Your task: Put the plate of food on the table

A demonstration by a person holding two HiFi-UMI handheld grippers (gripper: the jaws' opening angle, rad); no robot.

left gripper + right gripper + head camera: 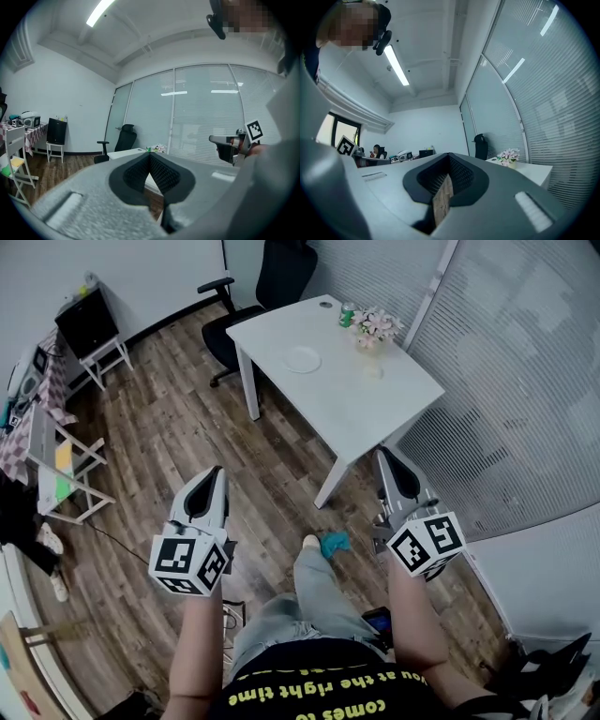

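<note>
Wood-plank floor (169, 427) spreads out beneath us, blind-covered glass walls (506, 381) close off the right side, and the white table (370, 404) stands ahead, well apart from where we are. On it we make out a pale round plate (302, 359) near the middle of the top, with a green can (347, 314) and a small bunch of flowers (377, 326) just beside each other toward the far edge. So the plate is already lying on the table, though from back here we cannot tell whether it carries any food. A black office chair (267, 277) is drawn up at the far side, and off to the left a small stand with a dark box (86, 322) sits against the wall. Now to the tools: the left gripper (212, 482) and the right gripper (389, 465) are both held low in front of the body, noses aimed at the table. In the left gripper view the fingers of the left gripper (150, 161) meet tip to tip with nothing between them. It's the same story for the right gripper (449, 171), which is pressed together and empty, only a sliver of floor showing behind the pads. We read this as a neutral carry posture, with closed jaws kept clear of everything, since nothing is within reach. Neither gripper is touching the plate, the table or anything else.
</note>
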